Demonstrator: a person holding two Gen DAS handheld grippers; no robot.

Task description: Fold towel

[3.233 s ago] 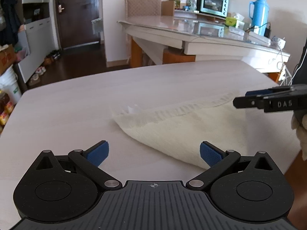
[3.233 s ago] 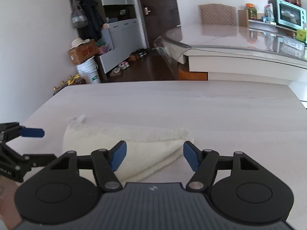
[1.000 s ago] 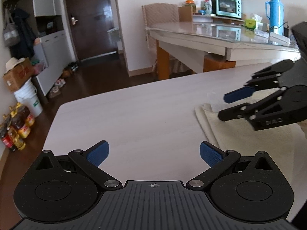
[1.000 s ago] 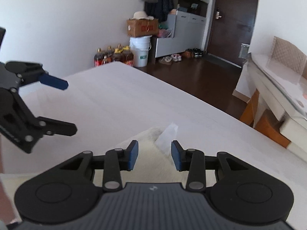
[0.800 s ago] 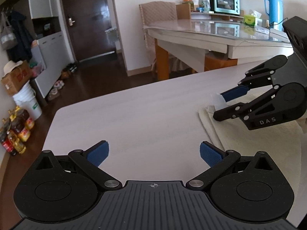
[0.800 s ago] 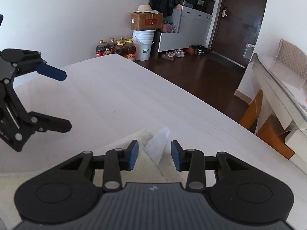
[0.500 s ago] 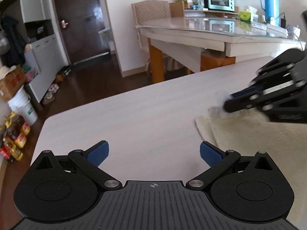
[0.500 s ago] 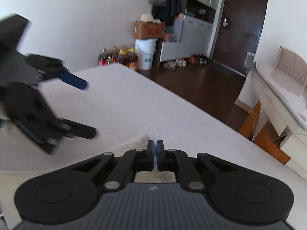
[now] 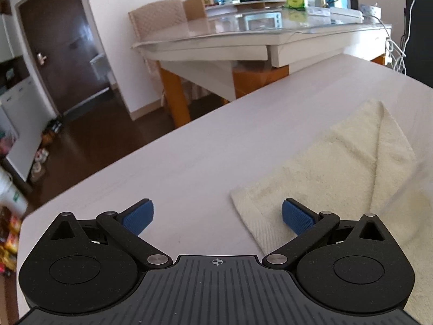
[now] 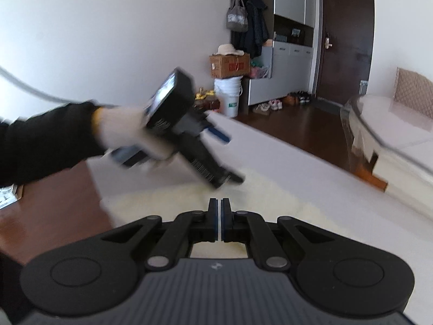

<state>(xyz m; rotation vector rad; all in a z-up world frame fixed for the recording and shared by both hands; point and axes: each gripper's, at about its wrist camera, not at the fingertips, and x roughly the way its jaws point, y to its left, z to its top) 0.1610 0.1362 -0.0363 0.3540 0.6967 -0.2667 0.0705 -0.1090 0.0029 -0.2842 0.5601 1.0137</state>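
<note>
A cream towel (image 9: 349, 168) lies on the pale table, with one corner folded over into a raised triangular flap. My left gripper (image 9: 216, 218) is open and empty, low over the table at the towel's near left corner. In the right wrist view the towel (image 10: 259, 192) is blurred below my right gripper (image 10: 219, 218), whose jaws are closed together; a thin sliver of cloth seems pinched between them. The left gripper (image 10: 224, 157) shows there too, open, held by a white-gloved hand over the towel's far edge.
The table edge (image 9: 89, 178) runs close on the left, with dark floor beyond. A glass-topped dining table (image 9: 243, 35) with a toaster oven and blue thermos stands behind. A cupboard, bucket and cardboard box (image 10: 230, 66) stand by the far wall.
My right gripper shut on the towel's corner by its tag and carried it across, folding the corner over. My left gripper swung right toward the towel's near corner and stayed open.
</note>
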